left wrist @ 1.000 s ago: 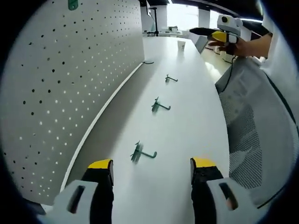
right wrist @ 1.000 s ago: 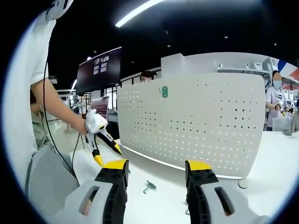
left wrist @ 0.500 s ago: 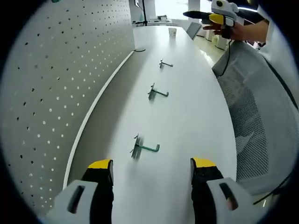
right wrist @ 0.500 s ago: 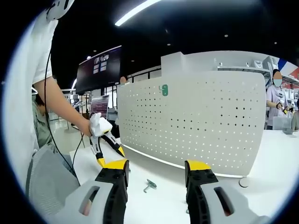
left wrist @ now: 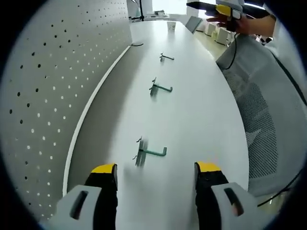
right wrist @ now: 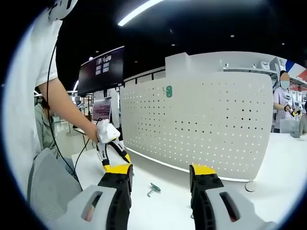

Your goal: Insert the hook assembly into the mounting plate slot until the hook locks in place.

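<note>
Three green hooks lie in a row on the white table [left wrist: 201, 110]: the nearest hook [left wrist: 151, 152], a middle hook [left wrist: 159, 88] and a far hook [left wrist: 166, 57]. My left gripper [left wrist: 155, 167] hovers open just short of the nearest hook, nothing between its yellow tips. A white pegboard [left wrist: 53, 81] stands along the left. The right gripper [left wrist: 223, 7] shows at the top right in a hand. In the right gripper view my right gripper [right wrist: 159, 168] is open and faces the pegboard [right wrist: 201, 129], which carries one green hook [right wrist: 168, 91]. A green hook [right wrist: 153, 189] lies below, and the left gripper [right wrist: 116, 162] points down at the table.
A grey mesh chair [left wrist: 268, 120] stands along the table's right edge. A paper cup [left wrist: 171, 26] sits at the far end and a cable loop [left wrist: 136, 44] by the pegboard. A dark monitor [right wrist: 100, 72] hangs behind. A person [right wrist: 283, 100] stands at the far right.
The left gripper has come lower and closer over the table, so the nearest hook sits lower in its view. In the right gripper view the left gripper has dropped toward the table.
</note>
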`<state>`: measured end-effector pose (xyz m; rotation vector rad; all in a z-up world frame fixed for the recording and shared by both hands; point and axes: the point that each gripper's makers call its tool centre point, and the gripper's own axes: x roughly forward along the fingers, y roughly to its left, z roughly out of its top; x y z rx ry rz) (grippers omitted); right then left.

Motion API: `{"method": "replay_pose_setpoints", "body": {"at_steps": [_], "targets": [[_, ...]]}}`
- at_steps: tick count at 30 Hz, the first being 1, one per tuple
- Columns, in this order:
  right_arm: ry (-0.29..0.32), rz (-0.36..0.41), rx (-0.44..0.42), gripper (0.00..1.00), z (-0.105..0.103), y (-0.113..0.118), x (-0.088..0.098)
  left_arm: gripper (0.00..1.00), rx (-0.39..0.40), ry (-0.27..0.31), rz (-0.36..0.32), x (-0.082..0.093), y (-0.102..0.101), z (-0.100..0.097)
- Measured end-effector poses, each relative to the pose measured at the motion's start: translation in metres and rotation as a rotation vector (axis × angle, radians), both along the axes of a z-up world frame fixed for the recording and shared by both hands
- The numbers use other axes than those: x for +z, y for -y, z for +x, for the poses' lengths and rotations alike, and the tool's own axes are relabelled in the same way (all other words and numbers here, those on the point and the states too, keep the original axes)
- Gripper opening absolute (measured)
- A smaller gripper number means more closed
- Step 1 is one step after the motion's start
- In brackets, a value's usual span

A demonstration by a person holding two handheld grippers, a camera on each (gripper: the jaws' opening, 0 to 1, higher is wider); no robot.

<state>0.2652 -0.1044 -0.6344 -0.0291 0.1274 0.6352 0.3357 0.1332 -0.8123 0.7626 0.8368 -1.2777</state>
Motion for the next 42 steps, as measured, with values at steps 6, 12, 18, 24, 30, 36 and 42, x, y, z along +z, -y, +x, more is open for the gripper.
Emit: {"method": "replay_pose_setpoints", "body": {"at_steps": [6, 12, 18, 24, 30, 36, 42], "targets": [[-0.002, -0.002, 0.004, 0.46, 0.0, -0.001, -0.001, 0.66, -0.034, -0.014, 0.022, -0.009, 0.002, -0.001], [-0.005, -0.001, 0.006, 0.46, 0.0, -0.001, -0.002, 0.66, -0.038, -0.011, 0.04, -0.016, 0.005, 0.004], [-0.004, 0.007, 0.001, 0.45, 0.001, 0.0, -0.001, 0.65, -0.038, -0.028, 0.039, -0.018, 0.009, 0.007], [-0.005, 0.015, 0.002, 0.46, 0.001, 0.0, 0.0, 0.65, -0.051, -0.028, 0.029, -0.018, 0.013, 0.008], [-0.004, 0.012, 0.0, 0.45, 0.002, 0.0, -0.001, 0.63, -0.065, -0.027, 0.033, -0.017, 0.012, 0.01], [-0.003, 0.01, -0.005, 0.45, 0.002, 0.0, 0.0, 0.42, -0.046, -0.028, 0.032, -0.015, 0.009, 0.014], [-0.005, 0.012, -0.009, 0.44, 0.002, 0.0, 0.001, 0.26, -0.013, -0.026, 0.036, -0.015, 0.007, 0.019]]}}
